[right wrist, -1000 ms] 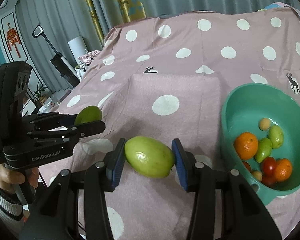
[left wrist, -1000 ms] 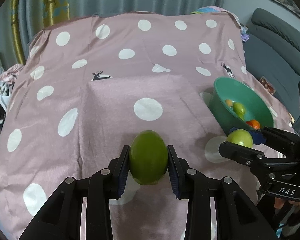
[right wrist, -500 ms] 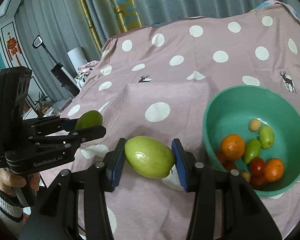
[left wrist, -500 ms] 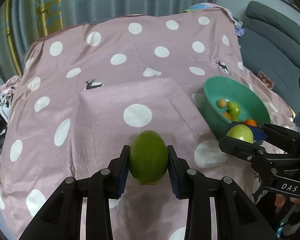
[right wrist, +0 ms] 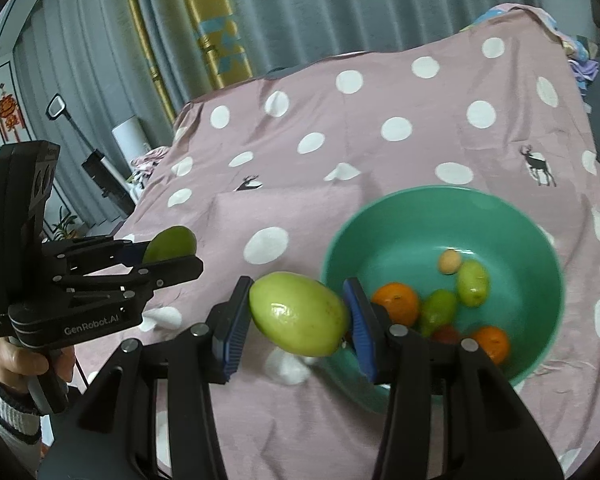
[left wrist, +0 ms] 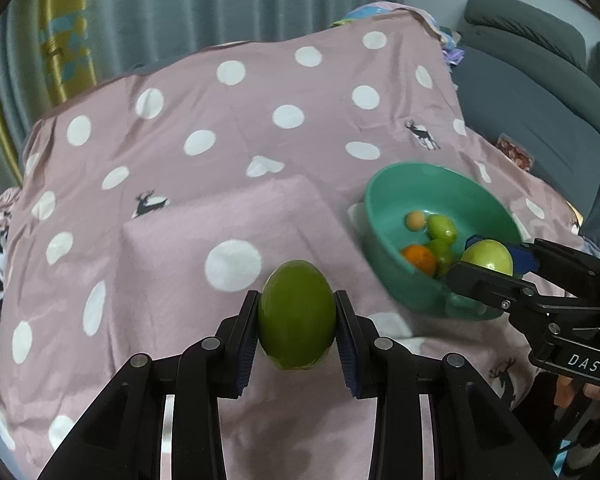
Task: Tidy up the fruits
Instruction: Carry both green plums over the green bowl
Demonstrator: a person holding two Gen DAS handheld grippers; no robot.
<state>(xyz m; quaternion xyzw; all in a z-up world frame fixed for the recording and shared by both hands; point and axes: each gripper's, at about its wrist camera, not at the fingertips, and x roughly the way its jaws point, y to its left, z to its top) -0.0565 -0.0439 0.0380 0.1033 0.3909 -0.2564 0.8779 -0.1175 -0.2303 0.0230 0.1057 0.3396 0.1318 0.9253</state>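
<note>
Clamping a dark green fruit [left wrist: 297, 316] between its blue pads, the left gripper [left wrist: 297, 320] held it upright above the pink spotted cloth [left wrist: 204, 168], its fingers narrowed onto the fruit's two sides. In the right wrist view the same fruit [right wrist: 171, 243] showed at the far left, pinched in the left gripper [right wrist: 168, 254], whose handle a hand [right wrist: 18, 360] in a striped cuff grasped.

The right gripper [right wrist: 298, 316] was closed on a paler yellow-green fruit [right wrist: 299, 313], which lay tilted across its pads, with the right end lower. From the left wrist view that pale fruit [left wrist: 488, 258] sat in the right gripper [left wrist: 494, 262] over the near rim of a teal bowl [left wrist: 384, 196].

The teal bowl [right wrist: 340, 248] stood on the cloth to the right of both held fruits. Inside it lay two oranges, one at the left [right wrist: 396, 304] and one at the near right [right wrist: 492, 344], three smaller green fruits, a small tan fruit [right wrist: 450, 261] at the far side, and something red, partly hidden behind a gripper finger.

Beyond the cloth hung grey curtains [right wrist: 340, 8] with a yellow band, and a grey sofa [left wrist: 540, 92] stood to the far right.
</note>
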